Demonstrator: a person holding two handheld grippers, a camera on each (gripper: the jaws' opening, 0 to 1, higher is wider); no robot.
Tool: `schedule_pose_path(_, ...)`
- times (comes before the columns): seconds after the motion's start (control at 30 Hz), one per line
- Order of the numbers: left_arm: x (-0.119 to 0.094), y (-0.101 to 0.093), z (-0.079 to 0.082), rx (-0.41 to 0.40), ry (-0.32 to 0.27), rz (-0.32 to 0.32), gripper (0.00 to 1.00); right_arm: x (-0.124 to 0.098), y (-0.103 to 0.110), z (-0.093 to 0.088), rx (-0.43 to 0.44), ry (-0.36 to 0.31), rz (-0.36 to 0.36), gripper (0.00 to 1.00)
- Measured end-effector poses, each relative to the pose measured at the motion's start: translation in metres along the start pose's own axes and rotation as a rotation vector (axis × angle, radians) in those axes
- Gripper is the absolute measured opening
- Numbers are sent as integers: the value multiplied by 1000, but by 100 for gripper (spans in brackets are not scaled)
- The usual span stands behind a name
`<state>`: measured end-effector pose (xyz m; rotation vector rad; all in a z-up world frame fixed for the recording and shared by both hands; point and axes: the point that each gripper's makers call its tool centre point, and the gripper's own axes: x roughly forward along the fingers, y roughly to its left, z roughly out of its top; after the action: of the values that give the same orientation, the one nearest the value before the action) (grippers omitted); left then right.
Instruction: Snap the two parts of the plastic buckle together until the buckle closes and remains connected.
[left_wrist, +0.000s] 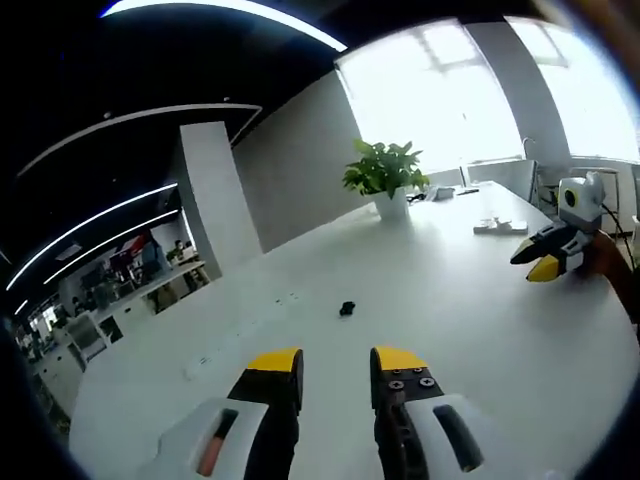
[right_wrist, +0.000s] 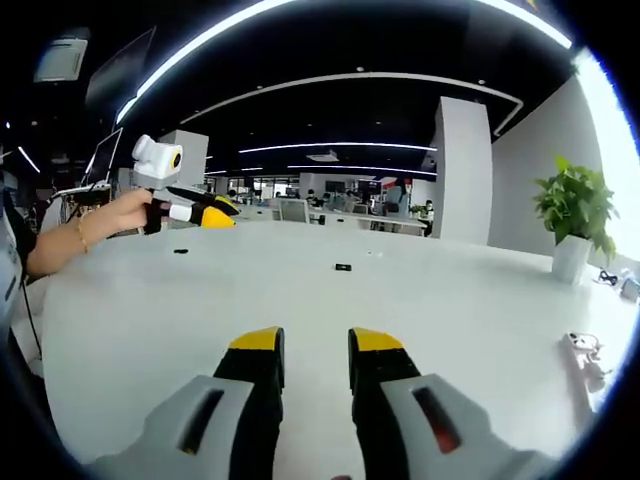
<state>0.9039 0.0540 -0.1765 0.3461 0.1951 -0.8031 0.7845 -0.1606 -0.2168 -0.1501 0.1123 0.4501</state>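
A small black buckle part (left_wrist: 347, 308) lies on the white table (left_wrist: 450, 300), a short way ahead of my left gripper (left_wrist: 337, 362), which is open with nothing between its yellow-tipped jaws. From the right gripper view the same kind of small black part (right_wrist: 343, 267) lies mid-table, well ahead of my right gripper (right_wrist: 316, 342), also open and empty. A second tiny dark piece (right_wrist: 180, 251) lies further left; it is too small to identify. The right gripper (left_wrist: 545, 256) hovers above the table at the right edge. The left gripper (right_wrist: 205, 213) is held up in a hand at the left.
A potted green plant (left_wrist: 385, 175) stands at the table's far end by bright windows, also seen as the plant (right_wrist: 575, 210) on the right. A white flat object with cables (left_wrist: 500, 227) lies near it. A person's forearm (right_wrist: 80, 238) reaches in from the left. Office desks fill the background.
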Motion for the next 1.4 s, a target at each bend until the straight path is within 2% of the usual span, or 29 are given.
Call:
schedule_pose_path(0.6, 35, -5, -1, -6, 22, -48, 27, 0, 3, 1, 11, -12, 15, 25)
schedule_pose_path(1.03, 62, -10, -12, -4, 62, -69, 26, -1, 5, 2, 17, -20, 28, 25)
schedule_pose_path(1.4, 87, -12, -13, -14, 78, -88, 26, -1, 6, 1, 23, -24, 31, 25)
